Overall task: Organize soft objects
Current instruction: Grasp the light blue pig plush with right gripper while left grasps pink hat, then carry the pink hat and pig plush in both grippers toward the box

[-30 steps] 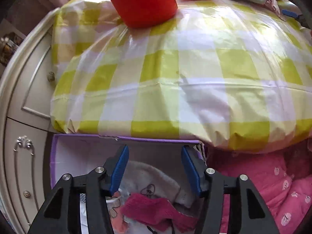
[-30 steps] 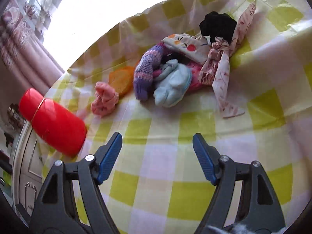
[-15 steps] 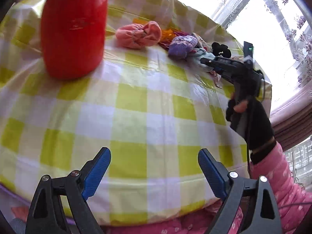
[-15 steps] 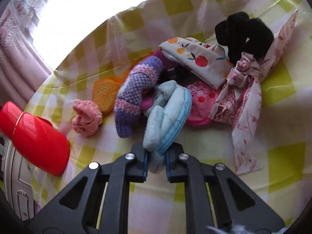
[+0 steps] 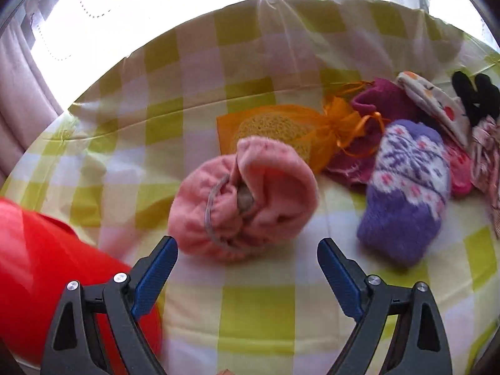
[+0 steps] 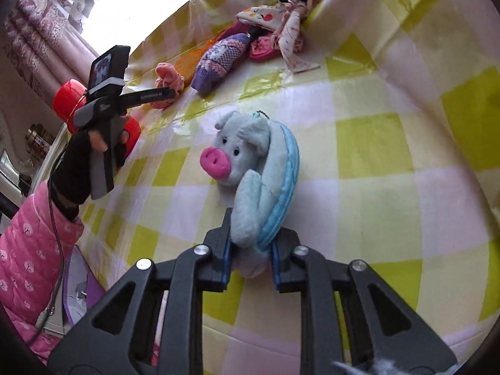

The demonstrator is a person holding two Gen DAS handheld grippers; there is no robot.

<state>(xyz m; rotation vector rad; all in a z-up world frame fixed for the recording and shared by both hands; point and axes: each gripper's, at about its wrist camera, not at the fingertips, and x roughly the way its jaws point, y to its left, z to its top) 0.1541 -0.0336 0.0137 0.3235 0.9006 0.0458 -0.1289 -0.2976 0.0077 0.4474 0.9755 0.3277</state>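
Between right tool (image 6: 250, 261) pads: plush pig (image 6: 250, 172).

A yellow-and-white checked cloth (image 5: 259, 297) is spread over the table. A red container (image 5: 40, 275) is laid on its side near the cloth's left edge. Patterned curtains (image 6: 40, 28) are hung behind the far left corner, where bright daylight is let in. A pale cabinet (image 6: 12, 168) is partly seen beyond the left edge.
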